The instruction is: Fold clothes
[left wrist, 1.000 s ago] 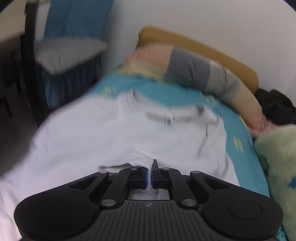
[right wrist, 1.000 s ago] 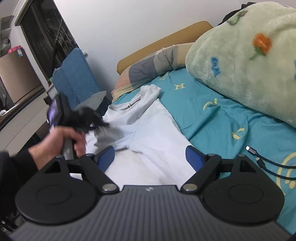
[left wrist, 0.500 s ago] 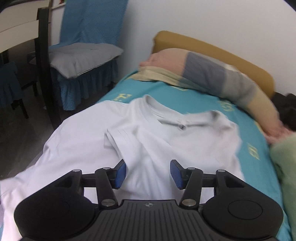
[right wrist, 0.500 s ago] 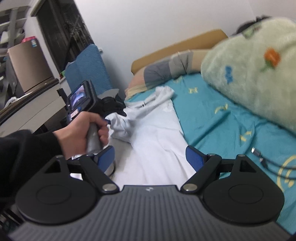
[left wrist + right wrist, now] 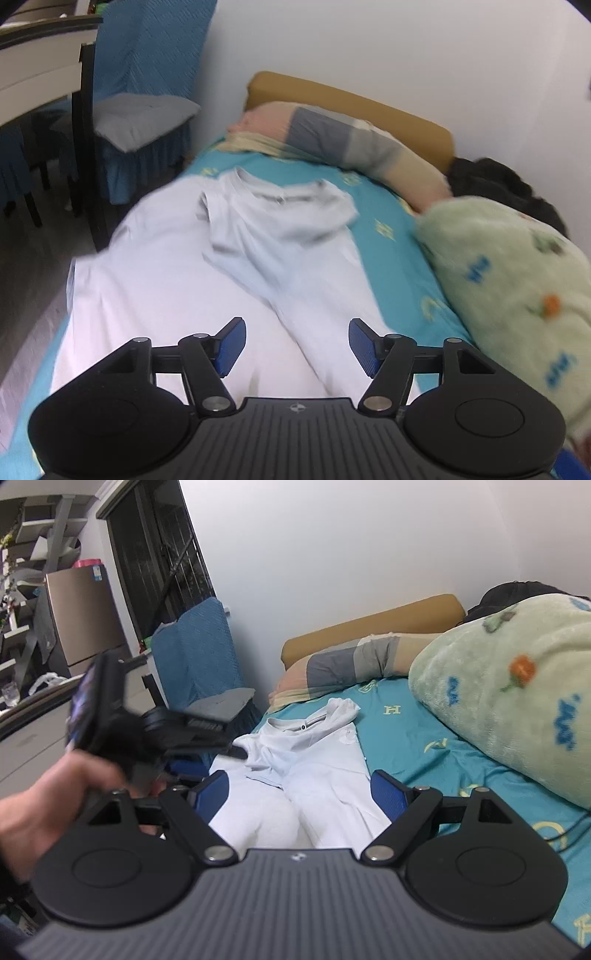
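Bed, teal sheet (image 5: 388, 218): white shirt (image 5: 229, 280) mid-frame, sleeve folded inward, soft, light, limp; pinch at hem or shoulder; left claw (image 5: 294, 345) and right claw (image 5: 298, 794) both wide, empty.

Both your wrist cameras look low along the bed (image 5: 391, 218) toward the far headboard (image 5: 369, 627), close over the white shirt (image 5: 258, 251), which both views share.

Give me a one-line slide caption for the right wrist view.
Open right gripper above a white shirt on the teal bedsheet, left gripper alongside.
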Demonstrator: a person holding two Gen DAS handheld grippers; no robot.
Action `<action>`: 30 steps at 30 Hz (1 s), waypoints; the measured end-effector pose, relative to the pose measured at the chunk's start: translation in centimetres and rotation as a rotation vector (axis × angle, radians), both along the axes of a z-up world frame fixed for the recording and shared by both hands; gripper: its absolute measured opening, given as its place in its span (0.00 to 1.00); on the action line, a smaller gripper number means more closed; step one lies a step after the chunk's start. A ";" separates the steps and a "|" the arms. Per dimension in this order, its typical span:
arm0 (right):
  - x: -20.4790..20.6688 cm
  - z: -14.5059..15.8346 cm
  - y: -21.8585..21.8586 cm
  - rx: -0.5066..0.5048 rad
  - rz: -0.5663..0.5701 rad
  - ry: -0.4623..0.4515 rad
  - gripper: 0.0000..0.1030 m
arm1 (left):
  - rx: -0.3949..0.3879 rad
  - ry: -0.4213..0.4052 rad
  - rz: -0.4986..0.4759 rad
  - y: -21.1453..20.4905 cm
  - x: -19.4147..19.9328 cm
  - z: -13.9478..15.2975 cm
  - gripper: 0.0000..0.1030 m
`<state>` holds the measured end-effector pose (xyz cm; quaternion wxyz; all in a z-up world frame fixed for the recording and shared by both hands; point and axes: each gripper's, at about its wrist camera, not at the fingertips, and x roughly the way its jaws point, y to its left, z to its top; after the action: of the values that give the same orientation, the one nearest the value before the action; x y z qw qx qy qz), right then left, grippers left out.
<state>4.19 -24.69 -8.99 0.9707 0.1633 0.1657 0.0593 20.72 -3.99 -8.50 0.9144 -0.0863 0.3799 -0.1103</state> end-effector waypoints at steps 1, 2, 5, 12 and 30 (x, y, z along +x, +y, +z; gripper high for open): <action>-0.7 0.1 -0.1 0.000 -0.005 -0.003 0.83 | -0.009 0.004 -0.004 0.1 -1.5 0.0 0.63; -1.4 0.2 -0.3 0.000 -0.011 -0.005 0.83 | -0.023 0.011 -0.010 0.2 -3.0 -0.3 0.64; -3.2 0.2 -0.3 -0.013 -0.013 -0.001 0.83 | -0.048 0.049 -0.013 0.7 -6.4 -1.6 0.64; -4.8 -0.1 -0.2 -0.017 -0.011 0.000 0.83 | -0.153 0.130 -0.026 1.7 -10.2 -3.2 0.64; -3.3 -0.7 -3.8 0.064 -0.050 0.073 0.83 | -0.319 0.276 -0.159 -3.2 -10.0 -7.8 0.63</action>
<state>0.92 -28.49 -9.66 0.9596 0.2003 0.1946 0.0342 10.68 -7.19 -16.29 0.8168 -0.2140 0.4849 -0.2279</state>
